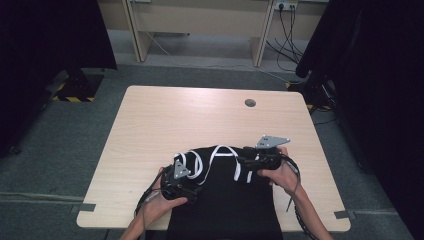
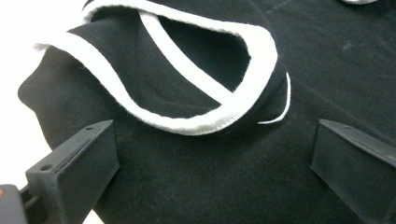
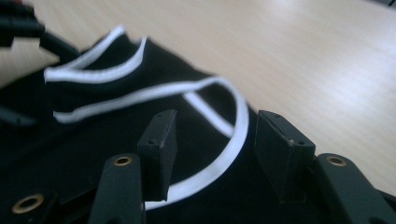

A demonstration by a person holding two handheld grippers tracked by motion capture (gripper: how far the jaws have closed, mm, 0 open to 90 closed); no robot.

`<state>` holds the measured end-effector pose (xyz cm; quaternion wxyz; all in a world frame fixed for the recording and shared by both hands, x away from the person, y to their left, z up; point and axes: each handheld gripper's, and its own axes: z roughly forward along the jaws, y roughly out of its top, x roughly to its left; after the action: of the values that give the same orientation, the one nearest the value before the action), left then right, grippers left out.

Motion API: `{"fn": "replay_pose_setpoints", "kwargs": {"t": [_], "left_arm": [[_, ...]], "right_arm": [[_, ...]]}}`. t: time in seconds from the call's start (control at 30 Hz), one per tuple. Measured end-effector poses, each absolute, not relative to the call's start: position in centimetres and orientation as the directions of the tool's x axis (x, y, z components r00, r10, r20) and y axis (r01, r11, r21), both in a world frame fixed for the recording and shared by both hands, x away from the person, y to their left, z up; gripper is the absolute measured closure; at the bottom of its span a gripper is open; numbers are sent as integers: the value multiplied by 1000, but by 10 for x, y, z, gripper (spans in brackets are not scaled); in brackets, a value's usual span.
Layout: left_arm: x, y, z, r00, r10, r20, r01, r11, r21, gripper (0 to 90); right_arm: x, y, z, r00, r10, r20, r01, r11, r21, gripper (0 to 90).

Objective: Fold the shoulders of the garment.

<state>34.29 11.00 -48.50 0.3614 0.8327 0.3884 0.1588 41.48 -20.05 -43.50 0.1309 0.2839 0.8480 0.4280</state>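
Observation:
A black garment (image 1: pixel 222 200) with white trim lies bunched on the near part of the light wood table (image 1: pixel 200 115) and hangs over its front edge. My left gripper (image 1: pixel 192 169) rests at the garment's left end. Its jaws stand wide apart over the black cloth (image 2: pixel 210 182), just below a loop of white trim (image 2: pixel 187 125), and grip nothing. My right gripper (image 1: pixel 248 161) is at the garment's right end. Its jaws stand part open, and a white trim band (image 3: pixel 233 140) runs between them on the cloth (image 3: pixel 84 144) with neither pad pressing on it.
A round cable hole (image 1: pixel 250 103) sits near the table's far edge. Bare tabletop stretches beyond the garment. A wooden desk (image 1: pixel 200 20) with cables stands behind, and black curtains (image 1: pixel 380 75) hang at both sides.

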Motion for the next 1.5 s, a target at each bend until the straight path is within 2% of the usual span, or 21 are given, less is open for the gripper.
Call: {"fn": "replay_pose_setpoints", "kwargs": {"t": [0.27,0.37,0.47,0.6,0.73,0.93,1.2,1.5], "left_arm": [[343,110,-485,648,762,-16,532,-437,725,0],[343,110,-485,648,762,-17,532,-437,725,0],[343,110,-485,648,762,-17,532,-437,725,0],[343,110,-485,650,760,-18,532,-437,725,0],[343,115,-485,659,751,-51,535,-420,733,1],[329,119,-482,673,738,-47,510,-418,751,28],[322,121,-485,690,723,-30,506,-451,735,29],[328,120,-485,678,735,-18,511,-454,730,27]], "right_arm": [[400,-209,-468,-797,603,-39,418,595,686,495],[401,-215,-472,-785,619,-13,427,556,713,494],[399,-220,-466,-773,634,-39,418,553,720,446],[388,-233,-458,-749,662,-7,428,493,757,413],[373,-243,-461,-742,670,7,448,488,749,379],[359,-252,-467,-731,682,21,480,492,726,343],[348,-258,-474,-724,689,14,492,502,711,337],[357,-260,-476,-725,688,5,480,500,721,335]]}}
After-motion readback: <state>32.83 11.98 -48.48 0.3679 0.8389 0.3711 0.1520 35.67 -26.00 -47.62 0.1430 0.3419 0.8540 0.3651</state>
